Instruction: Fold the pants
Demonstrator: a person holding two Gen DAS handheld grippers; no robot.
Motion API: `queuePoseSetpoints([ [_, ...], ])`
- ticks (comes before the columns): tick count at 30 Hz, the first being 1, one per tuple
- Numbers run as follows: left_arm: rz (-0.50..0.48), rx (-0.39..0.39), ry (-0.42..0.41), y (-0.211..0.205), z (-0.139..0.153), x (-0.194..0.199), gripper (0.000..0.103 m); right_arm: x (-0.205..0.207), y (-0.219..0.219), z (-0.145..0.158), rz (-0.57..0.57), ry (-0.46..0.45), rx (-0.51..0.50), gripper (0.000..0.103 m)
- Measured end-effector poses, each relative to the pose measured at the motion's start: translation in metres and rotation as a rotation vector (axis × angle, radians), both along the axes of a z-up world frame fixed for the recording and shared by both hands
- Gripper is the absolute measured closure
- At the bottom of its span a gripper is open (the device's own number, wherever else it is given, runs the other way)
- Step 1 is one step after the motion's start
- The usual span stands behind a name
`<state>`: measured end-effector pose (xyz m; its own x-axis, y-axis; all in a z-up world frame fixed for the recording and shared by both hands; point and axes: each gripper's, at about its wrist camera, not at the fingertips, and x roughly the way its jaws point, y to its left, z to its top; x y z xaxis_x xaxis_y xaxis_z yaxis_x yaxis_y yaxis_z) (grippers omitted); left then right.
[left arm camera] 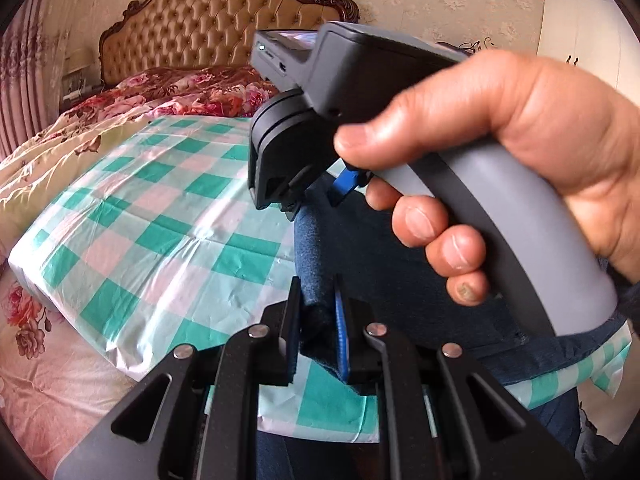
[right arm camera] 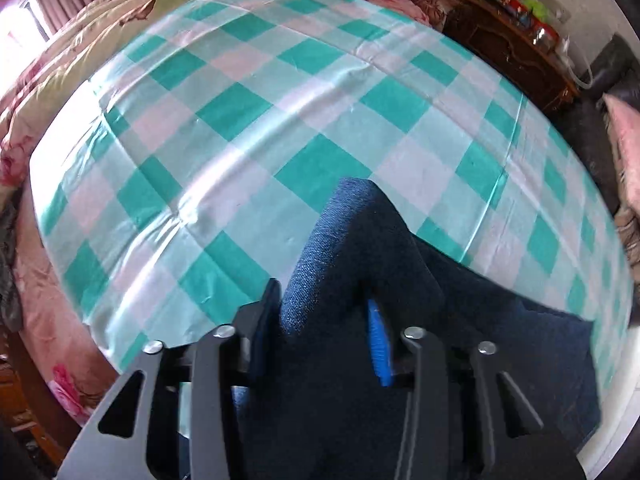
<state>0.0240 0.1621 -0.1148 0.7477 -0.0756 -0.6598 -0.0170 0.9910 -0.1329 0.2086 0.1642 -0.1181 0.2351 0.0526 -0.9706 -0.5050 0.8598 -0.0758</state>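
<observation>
Dark blue denim pants (left arm camera: 320, 252) lie on a green-and-white checked cloth (left arm camera: 160, 208) spread over a bed. My left gripper (left arm camera: 318, 300) is shut on a bunched fold of the pants. My right gripper, held in a bare hand (left arm camera: 500, 168), shows in the left wrist view just ahead, its fingers down at the fabric (left arm camera: 316, 196). In the right wrist view my right gripper (right arm camera: 324, 308) is shut on a raised ridge of the pants (right arm camera: 352, 232), lifted off the checked cloth (right arm camera: 240, 120). The rest of the pants spreads to the lower right.
A tufted tan headboard (left arm camera: 216, 20) and floral quilts (left arm camera: 180, 92) are at the far end of the bed. A pink floral sheet (left arm camera: 48, 360) hangs at the left. A dark wooden nightstand with small items (right arm camera: 516, 36) stands at the upper right.
</observation>
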Motion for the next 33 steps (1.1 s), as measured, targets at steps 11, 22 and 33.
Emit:
queuePoseSetpoints([
  [11,0.003,-0.026,0.009,-0.001,0.0,0.0,0.088,-0.003,-0.006,0.002,0.002,-0.019,0.034,0.083],
  [22,0.015,-0.059,0.024,0.005,-0.002,0.001,0.067,-0.002,-0.008,0.0,-0.004,-0.014,0.048,0.085],
  [33,0.034,-0.211,0.1,0.018,-0.024,0.011,0.048,-0.001,-0.009,0.0,-0.008,-0.004,0.063,0.086],
])
